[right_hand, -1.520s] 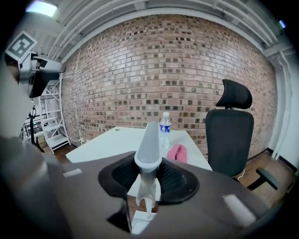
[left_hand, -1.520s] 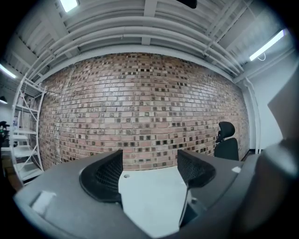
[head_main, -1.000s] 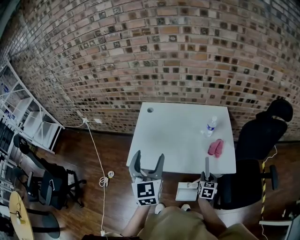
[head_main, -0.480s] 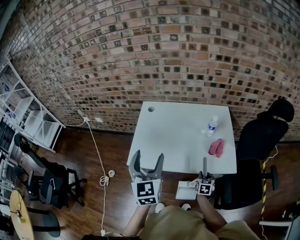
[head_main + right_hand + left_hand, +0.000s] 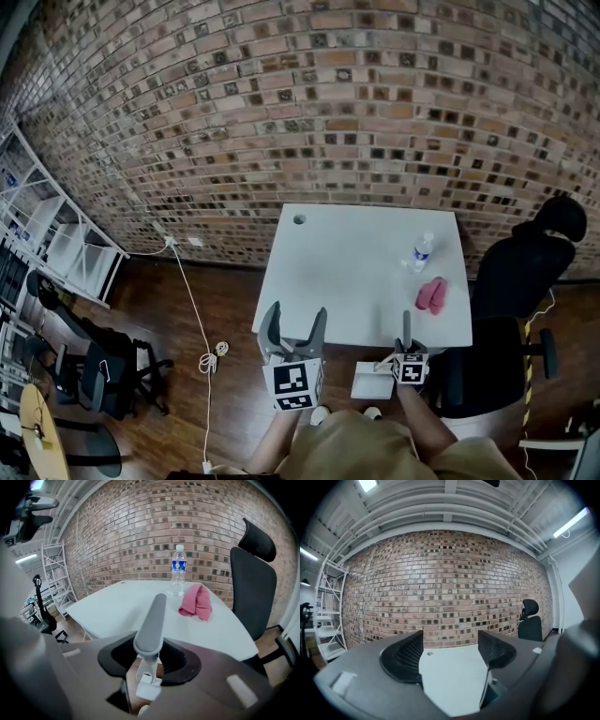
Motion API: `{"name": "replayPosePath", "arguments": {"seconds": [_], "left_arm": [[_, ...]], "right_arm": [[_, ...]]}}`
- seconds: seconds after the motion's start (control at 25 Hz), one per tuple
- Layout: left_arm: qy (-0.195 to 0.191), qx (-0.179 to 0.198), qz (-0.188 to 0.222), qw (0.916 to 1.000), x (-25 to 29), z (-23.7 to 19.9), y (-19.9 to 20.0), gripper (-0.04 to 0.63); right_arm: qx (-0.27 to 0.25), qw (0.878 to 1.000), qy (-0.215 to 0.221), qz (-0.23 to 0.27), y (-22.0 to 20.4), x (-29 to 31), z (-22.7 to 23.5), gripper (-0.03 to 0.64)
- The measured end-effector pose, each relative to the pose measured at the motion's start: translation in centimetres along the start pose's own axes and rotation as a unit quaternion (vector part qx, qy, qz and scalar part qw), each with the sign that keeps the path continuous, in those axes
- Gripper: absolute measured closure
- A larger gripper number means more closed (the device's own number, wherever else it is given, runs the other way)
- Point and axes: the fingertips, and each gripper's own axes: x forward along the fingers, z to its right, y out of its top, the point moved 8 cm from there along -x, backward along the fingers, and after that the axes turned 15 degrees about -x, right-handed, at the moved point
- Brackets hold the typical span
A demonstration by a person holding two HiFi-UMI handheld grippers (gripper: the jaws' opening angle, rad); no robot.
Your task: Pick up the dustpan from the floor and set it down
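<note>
Right tongs (image 5: 149, 654) sunk lower (slightly), dustpan handle (image 5: 151, 616) carried along.

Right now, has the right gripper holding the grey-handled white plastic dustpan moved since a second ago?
Yes. The right gripper has shifted slightly toward the near edge of the white table, still shut on the dustpan.

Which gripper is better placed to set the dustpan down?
Right. The right gripper is shut on the dustpan by its grey handle, with the white pan low beside the table. The left gripper is open with nothing between its jaws, off to the side.
</note>
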Motion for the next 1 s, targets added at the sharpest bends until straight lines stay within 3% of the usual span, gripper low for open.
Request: {"name": "replayPosePath", "arguments": {"seconds": [0.04, 0.08, 0.12, 0.28, 0.44, 0.64, 0.84, 1.0], "left_arm": [[-0.001, -0.001, 0.0, 1.0, 0.0, 0.0, -0.1, 0.252], [-0.001, -0.001, -0.001, 1.0, 0.1, 0.0, -0.1, 0.252], [-0.001, -0.002, -0.002, 1.0, 0.2, 0.0, -0.2, 0.252], [-0.006, -0.006, -0.008, 0.9999, 0.4, 0.1, -0.6, 0.252], [-0.012, -0.009, -0.008, 0.9999, 0.5, 0.4, -0.7, 0.252], [-0.022, -0.016, 0.016, 0.9995, 0.4, 0.7, -0.3, 0.252], [-0.033, -0.012, 0.026, 0.999, 0.2, 1.2, 0.2, 0.252], [-0.027, -0.004, 0.039, 0.9989, -0.1, 1.4, 0.7, 0.25]], "right_arm": [[-0.003, 1.0, 0.012, 0.007, 0.0, 0.1, -0.3, 0.443], [-0.011, 1.0, 0.025, 0.015, 0.0, 0.2, -0.6, 0.283], [-0.019, 0.999, 0.037, 0.022, 0.1, 0.2, -1.0, 0.187], [-0.02, 0.998, 0.037, 0.056, 0.6, -1.9, -0.9, 0.186], [-0.003, 0.991, 0.018, 0.132, 3.7, -6.1, 0.4, 0.186], [0.004, 0.965, 0.005, 0.262, 11.6, -12.5, 1.8, 0.187], [-0.04, 0.941, -0.043, 0.333, 19.1, -18.5, 2.1, 0.189], [-0.044, 0.919, -0.063, 0.388, 22.9, -22.4, 1.6, 0.212]]}}
